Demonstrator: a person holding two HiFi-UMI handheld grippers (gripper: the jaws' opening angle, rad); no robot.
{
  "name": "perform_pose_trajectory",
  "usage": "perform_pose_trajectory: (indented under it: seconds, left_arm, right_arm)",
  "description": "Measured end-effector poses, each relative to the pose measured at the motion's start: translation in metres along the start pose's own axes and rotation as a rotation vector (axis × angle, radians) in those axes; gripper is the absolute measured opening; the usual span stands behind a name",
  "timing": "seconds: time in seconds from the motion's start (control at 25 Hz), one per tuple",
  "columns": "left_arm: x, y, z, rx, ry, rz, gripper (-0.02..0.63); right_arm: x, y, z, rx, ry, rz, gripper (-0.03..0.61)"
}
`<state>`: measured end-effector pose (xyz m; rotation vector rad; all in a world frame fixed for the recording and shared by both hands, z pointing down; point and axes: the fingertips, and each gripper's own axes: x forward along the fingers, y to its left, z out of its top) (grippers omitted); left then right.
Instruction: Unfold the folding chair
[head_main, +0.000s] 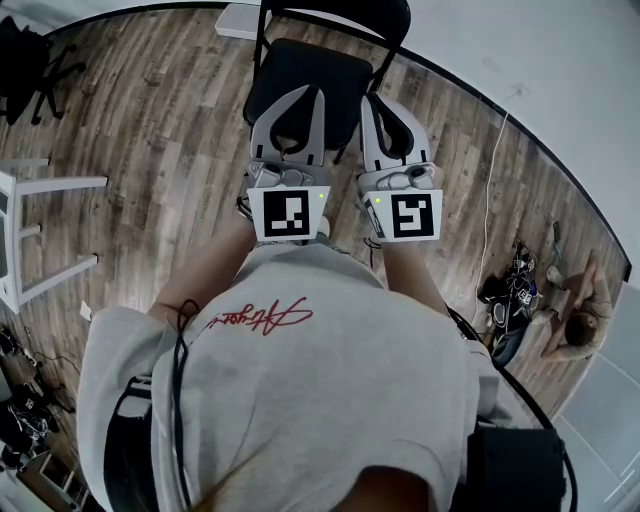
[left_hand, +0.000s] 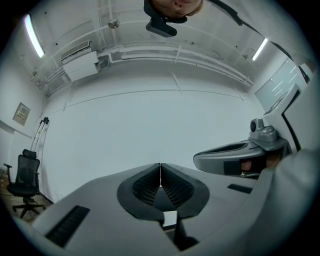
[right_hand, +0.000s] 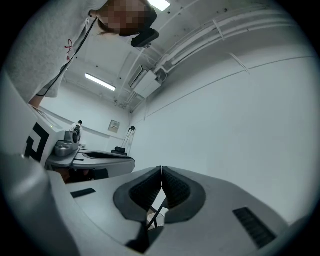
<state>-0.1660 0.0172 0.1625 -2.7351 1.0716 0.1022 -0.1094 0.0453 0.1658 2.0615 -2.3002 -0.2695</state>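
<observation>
A black folding chair (head_main: 305, 75) stands on the wood floor straight ahead of me, its seat down and level and its backrest (head_main: 345, 15) at the far side. My left gripper (head_main: 303, 93) and right gripper (head_main: 377, 100) are held side by side above the seat's near edge, pointing roughly level toward the white wall. Both are shut with nothing between the pads. In the left gripper view the left gripper (left_hand: 160, 172) has its jaws meeting, with the right gripper (left_hand: 235, 157) beside it. The right gripper (right_hand: 161, 175) is likewise shut, with a thin chair bar (right_hand: 156, 216) showing below it.
A white stool (head_main: 35, 235) stands at the left. A black office chair (head_main: 25, 60) is at the far left by the wall. A person (head_main: 575, 320) sits on the floor at the right beside some gear (head_main: 515, 290), and a cable (head_main: 490, 190) runs along the floor.
</observation>
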Motion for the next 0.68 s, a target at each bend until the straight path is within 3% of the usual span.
perform_pose_trajectory:
  seconds: [0.68]
  left_arm:
    - [-0.0039,0.0072,-0.0057,0.007,0.019,0.028,0.017]
  right_arm:
    - [-0.0009,0.0026,-0.0019,-0.01,0.012,-0.005,0.017]
